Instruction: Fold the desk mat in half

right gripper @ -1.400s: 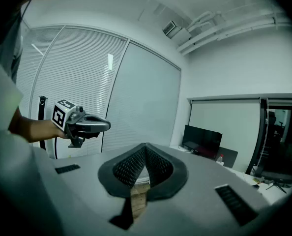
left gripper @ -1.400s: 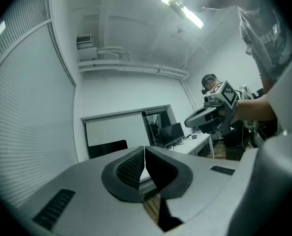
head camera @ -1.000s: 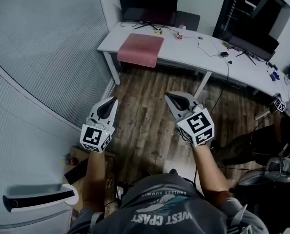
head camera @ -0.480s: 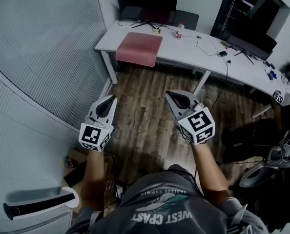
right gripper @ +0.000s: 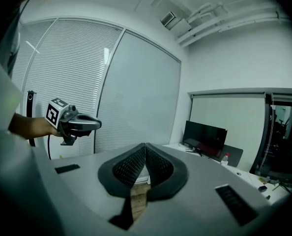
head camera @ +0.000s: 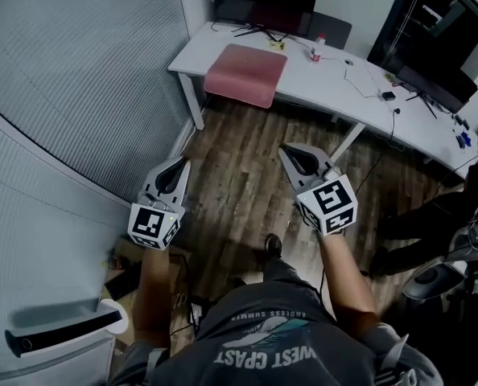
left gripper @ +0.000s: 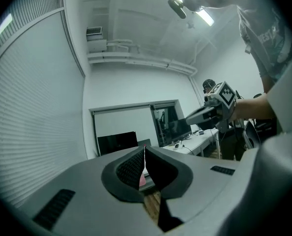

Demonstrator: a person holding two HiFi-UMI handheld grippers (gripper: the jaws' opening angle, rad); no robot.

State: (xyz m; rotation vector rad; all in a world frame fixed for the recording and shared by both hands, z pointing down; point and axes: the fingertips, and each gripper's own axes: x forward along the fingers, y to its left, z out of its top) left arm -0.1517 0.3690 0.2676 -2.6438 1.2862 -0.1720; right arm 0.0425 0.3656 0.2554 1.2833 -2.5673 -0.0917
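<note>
A person on a wood floor [head camera: 231, 203] holds two grippers out toward a white desk [head camera: 327, 83]. The left gripper [head camera: 183, 162] and the right gripper [head camera: 286, 148] both have their jaws pressed together, nothing between them. The pink desk mat [head camera: 247, 73] lies at the desk's left end, lapping over its front edge, well apart from both grippers.

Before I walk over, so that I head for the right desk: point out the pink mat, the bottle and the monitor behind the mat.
mat [head camera: 247, 72], head view, middle of its pink top.
bottle [head camera: 319, 40], head view, its pale body.
monitor [head camera: 265, 5], head view, middle of the dark screen.
</note>
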